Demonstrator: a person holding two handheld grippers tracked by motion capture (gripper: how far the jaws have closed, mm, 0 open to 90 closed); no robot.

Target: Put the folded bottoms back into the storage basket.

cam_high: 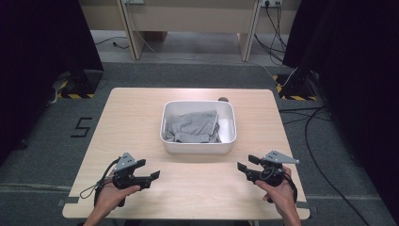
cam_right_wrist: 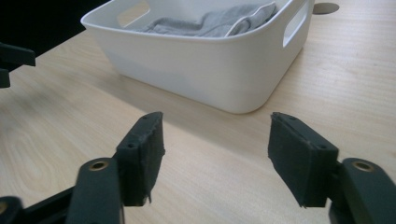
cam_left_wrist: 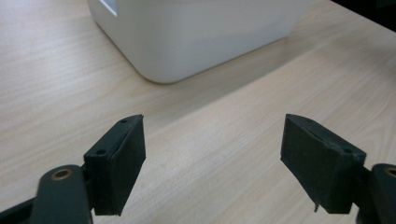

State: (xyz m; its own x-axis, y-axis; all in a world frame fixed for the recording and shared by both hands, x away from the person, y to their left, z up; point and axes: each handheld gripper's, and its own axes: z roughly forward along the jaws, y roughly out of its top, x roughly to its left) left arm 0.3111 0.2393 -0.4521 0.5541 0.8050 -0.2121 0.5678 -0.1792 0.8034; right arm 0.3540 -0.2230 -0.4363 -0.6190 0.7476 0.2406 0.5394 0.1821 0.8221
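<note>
Two claws wait at the bottom of the high view, one to each side, with a single white tub [cam_high: 198,143] set between and above them near the middle of the frame — and inside it one crumpled grey garment [cam_high: 194,126], the only cloth in sight. The left claw [cam_high: 151,175] sits at the lower left, its jaws pointing toward the frame's centre; the right claw [cam_high: 243,165] mirrors it at the lower right. Both are released, jaws standing apart with nothing between them but bare wood, as each claw's own view confirms. From either claw the garment lies up-frame and inward, behind the tub's near wall, so any reach would likely have to rise over the rim and come down into the tub rather than slide in along the surface [cam_high: 136,117]. The garment's longer side runs roughly left to right across the tub, bunched toward the left half, with bare white floor showing at the tub's right end. The two hands look about equally far from the tub — the left perhaps a shade nearer the cloth itself, though that is a close call. In the right claw's view the tub [cam_right_wrist: 224,70] fills the upper frame, a handle slot cut in its end wall and the grey fabric [cam_right_wrist: 219,21] peeking over the rim; in the left claw's view the tub's rounded corner [cam_left_wrist: 187,42] stands at the top centre. Count: two claws, one tub, one garment.
</note>
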